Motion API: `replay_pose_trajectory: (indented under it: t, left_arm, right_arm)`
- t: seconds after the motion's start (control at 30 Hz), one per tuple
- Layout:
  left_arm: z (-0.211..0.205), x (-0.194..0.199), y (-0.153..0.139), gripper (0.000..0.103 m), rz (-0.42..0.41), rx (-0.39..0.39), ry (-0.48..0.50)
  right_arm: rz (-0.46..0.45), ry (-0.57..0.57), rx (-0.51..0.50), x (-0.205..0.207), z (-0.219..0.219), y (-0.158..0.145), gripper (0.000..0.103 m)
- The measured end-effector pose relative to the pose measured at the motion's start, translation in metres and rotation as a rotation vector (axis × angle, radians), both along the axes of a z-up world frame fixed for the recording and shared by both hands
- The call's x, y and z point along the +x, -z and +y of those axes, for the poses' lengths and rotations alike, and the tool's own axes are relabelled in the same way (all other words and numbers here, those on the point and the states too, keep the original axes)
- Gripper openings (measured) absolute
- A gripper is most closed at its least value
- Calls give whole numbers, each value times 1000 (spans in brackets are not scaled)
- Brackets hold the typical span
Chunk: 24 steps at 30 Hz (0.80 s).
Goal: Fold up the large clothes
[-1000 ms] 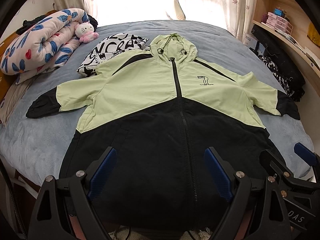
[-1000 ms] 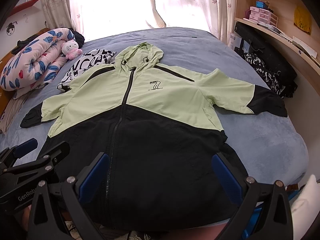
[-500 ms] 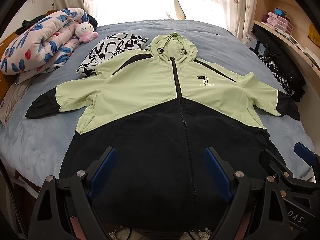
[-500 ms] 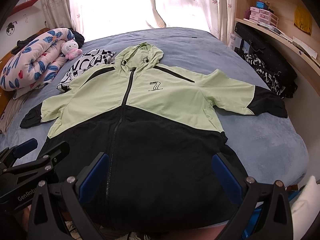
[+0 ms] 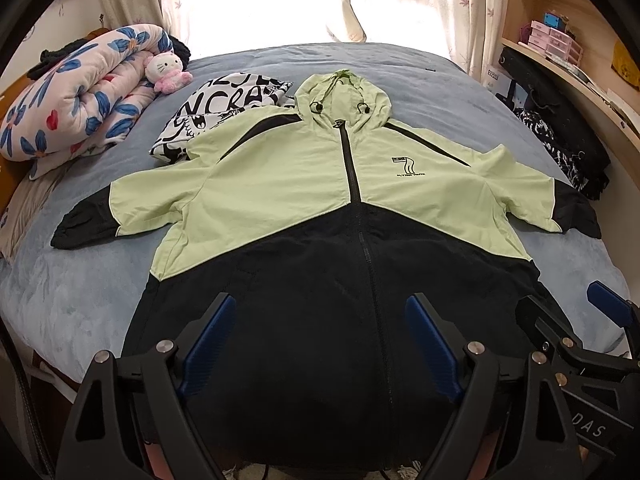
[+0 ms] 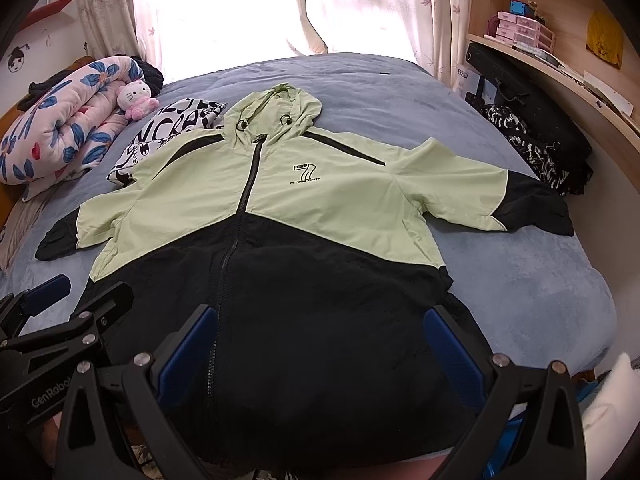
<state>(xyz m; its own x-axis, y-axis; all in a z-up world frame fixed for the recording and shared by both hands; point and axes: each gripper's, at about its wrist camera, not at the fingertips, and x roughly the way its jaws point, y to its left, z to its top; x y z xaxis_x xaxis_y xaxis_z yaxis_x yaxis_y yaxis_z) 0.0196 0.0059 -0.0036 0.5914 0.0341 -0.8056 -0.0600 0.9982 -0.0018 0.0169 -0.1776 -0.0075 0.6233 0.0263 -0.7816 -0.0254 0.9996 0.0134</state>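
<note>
A light-green and black hooded jacket (image 5: 304,200) (image 6: 328,208) lies flat and zipped on the blue-grey bed (image 5: 80,292), hood towards the window and both sleeves spread out. My left gripper (image 5: 320,316) hangs open above the black hem, left of the zip, nothing between its blue pads (image 5: 212,332). My right gripper (image 6: 320,328) is open too, over the hem right of the zip. Each gripper shows at the edge of the other's view; the hem's front edge is hidden behind the fingers.
A black-and-white printed garment (image 5: 224,108) lies under the jacket's left shoulder. A rolled floral quilt (image 5: 76,92) and a pink plush toy (image 5: 164,70) sit at the back left. Dark bags (image 6: 532,132) and wooden shelves (image 6: 560,40) line the right side.
</note>
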Motion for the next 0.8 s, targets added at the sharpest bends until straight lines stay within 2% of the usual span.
replay_pose_trajectory:
  t: [0.27,0.3,0.47,0.63,0.67,0.8]
  left_arm:
    - [-2,9,-3,85,-2,7,-1]
    - [-2,10,-4,85,-4,9,0]
    - [-3,21,-10,86,12,-4,15]
    - [-7,36,-29,86,-9,-39,48]
    - [-9,39,-34,86,-18,-40,59]
    - [-24,56,-63,86,-63,-55,135]
  right_arm:
    - [-15,2,-15,2,6,4,103]
    - [-15,2,-13,5,-1,-8,103]
    - [-26,-6,-29,10,-2,-19,103]
    - [-57,-20,-73,16,-4,-48,103]
    - [-63,-21,-83,27,-8,-54,103]
    - [-144,-39,-150,40,-19,-94,103]
